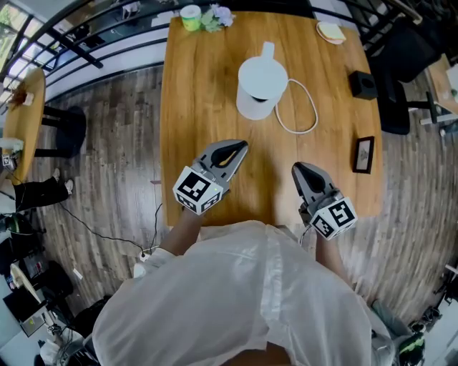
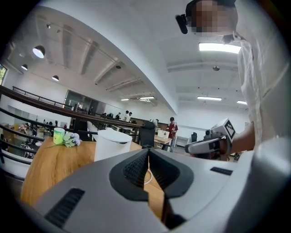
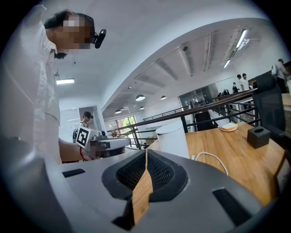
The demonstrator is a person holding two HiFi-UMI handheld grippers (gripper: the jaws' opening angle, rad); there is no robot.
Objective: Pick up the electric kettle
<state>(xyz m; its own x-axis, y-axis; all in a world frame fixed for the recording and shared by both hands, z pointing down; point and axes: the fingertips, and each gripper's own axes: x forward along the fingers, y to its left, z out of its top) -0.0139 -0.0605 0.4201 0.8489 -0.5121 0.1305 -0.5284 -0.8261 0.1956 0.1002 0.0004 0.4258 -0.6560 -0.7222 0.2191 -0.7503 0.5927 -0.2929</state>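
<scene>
- Grippers: both are held over the near edge of the table, side by side, close to level. Marker cubes face the person and the jaws point toward the far end.
- Left gripper: jaws together, nothing between them. The tip is angled slightly toward the right.
- Right gripper: jaws together, nothing between them. The tip is angled slightly toward the left.
- Kettle: white and upright on its base, past the middle of the table. It stands ahead of both grippers and well apart from them, handle on the far side.
- Cable: white, looped on the wood just right of the kettle.
- Table: wooden top. A black box and a small frame sit near the right edge. A green cup, flowers and a saucer sit at the far end.
- Room: plank floor, black railing beyond the table, white ceiling with strip lights, people in the distance.
</scene>
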